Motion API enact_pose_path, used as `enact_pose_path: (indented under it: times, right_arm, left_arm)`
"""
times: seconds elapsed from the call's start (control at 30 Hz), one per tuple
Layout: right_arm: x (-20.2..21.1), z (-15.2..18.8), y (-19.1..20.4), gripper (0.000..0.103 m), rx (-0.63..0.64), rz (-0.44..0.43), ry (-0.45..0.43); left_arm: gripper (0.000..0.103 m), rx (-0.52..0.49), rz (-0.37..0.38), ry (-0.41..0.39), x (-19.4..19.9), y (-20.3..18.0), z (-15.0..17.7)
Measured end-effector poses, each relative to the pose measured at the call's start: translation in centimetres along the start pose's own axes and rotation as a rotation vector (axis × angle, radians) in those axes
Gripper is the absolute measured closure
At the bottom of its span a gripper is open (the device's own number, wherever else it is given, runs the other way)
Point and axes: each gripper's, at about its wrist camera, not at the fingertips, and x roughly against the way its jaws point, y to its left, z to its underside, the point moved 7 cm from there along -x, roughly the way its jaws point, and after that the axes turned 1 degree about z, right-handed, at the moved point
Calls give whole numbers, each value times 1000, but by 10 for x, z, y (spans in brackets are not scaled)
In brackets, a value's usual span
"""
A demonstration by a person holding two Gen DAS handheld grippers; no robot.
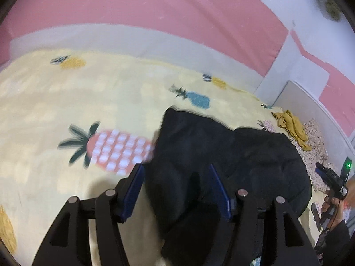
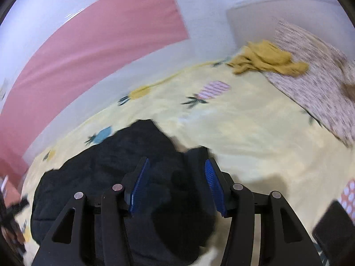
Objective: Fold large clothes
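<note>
Big black soft garment (image 1: 233, 155) lying bunched on the yellow pineapple bed sheet (image 1: 66, 102), left tool (image 1: 175, 177) open over it, right tool (image 2: 175, 175) open over it, mustard cloth (image 2: 268, 59) well beyond the garment

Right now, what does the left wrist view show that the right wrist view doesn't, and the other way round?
Only the left wrist view: the left gripper, open over the black garment's edge, a large pink pineapple print, and the right gripper seen from outside, held in a hand.

Only the right wrist view: the right gripper close up, open above the garment, and a dark flat object at lower right.

Both: the black garment, the yellow bedsheet, the mustard cloth, the speckled blanket and the pink wall.
</note>
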Motion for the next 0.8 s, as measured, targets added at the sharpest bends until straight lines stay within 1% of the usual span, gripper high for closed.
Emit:
enact_pose_path:
  times: [0.07,0.13,0.17,0.2,0.23,0.3,0.37,0.47,0.53,0.63,0.7,0.8]
  right_arm:
    - [-15,0,24,50,65,6,42]
    - [-30,8,37,51,96,6,95]
    - [-43,15,40,51,103,20,142]
    - [-56,22,42,50,118,42,187]
    - [-64,28,42,50,135,60,208]
    - [-65,31,42,50,138,75,201]
    - [-54,29,44,51,123,87,180]
    - [-30,29,51,51,139,101,139]
    - [-11,32,60,51,131,82,110]
    - [23,41,85,50,133,39,72]
    - [39,48,100,50,154,38,61]
    - [67,60,121,50,178,23,44]
  left_arm:
    - [41,-51,-6,18,-18,-12,-11]
    - [41,-76,-11,76,-44,-22,-12]
    - [41,-81,-31,110,-58,-23,-9]
    - [40,-89,-47,126,-68,-23,-5]
    - [38,-101,-60,135,-76,-22,-2]
    - [36,-104,-62,134,-79,-19,-1]
    - [36,-96,-51,130,-71,-19,-2]
    - [36,-98,-61,118,-54,-18,0]
    - [36,-88,-48,113,-39,-20,4]
    - [36,-70,-32,96,-12,-19,12]
    - [36,-66,-17,80,10,-22,19]
    - [36,-96,-5,48,45,-30,32]
